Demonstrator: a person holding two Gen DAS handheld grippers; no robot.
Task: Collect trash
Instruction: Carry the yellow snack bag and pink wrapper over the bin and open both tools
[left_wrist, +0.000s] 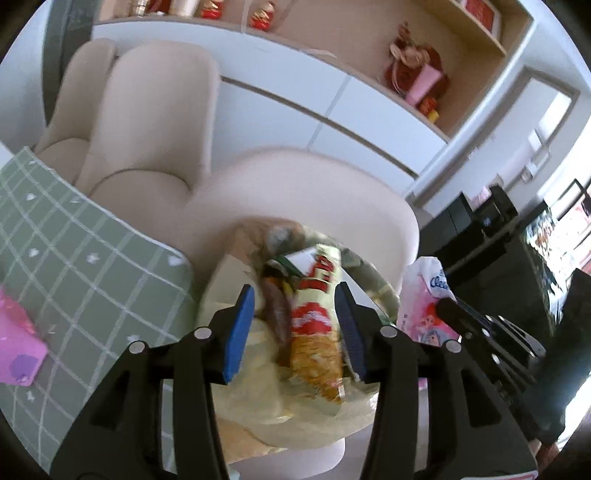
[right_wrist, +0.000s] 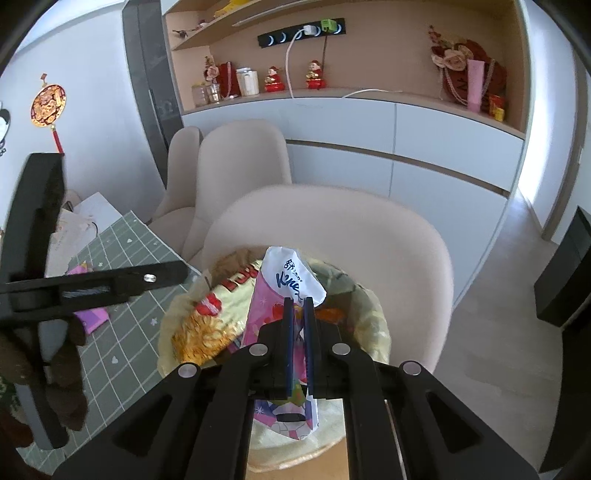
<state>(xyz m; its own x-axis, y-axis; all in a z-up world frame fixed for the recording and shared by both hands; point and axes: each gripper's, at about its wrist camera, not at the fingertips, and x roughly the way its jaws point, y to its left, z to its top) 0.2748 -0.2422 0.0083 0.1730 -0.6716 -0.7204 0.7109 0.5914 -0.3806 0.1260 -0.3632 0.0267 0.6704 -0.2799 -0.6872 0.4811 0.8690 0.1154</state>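
Two pieces of trash are in play over the lined bin (right_wrist: 373, 314), and both are at the dropping stage. On the left, a pink item (left_wrist: 18, 343) is lying on the green checked surface (left_wrist: 92, 266), so I judge at least that is left to collect, if it counts as trash. Moving right, the left claw (left_wrist: 295, 328) is hanging above the bin with its jaws standing apart; the yellow snack wrapper (left_wrist: 317, 332) is sitting between the blue pads, which are not visibly pressing it, so it is looking released into the bin among other wrappers. Further right, the right claw (right_wrist: 299, 347) is pinching the pink tissue pack (right_wrist: 291, 280) between nearly closed jaws, holding it upright over the bin's mouth; this one is not yet dropped. Both claws are pointing steeply downward toward the bin, side by side, with the beige chair (right_wrist: 332, 229) just behind it.
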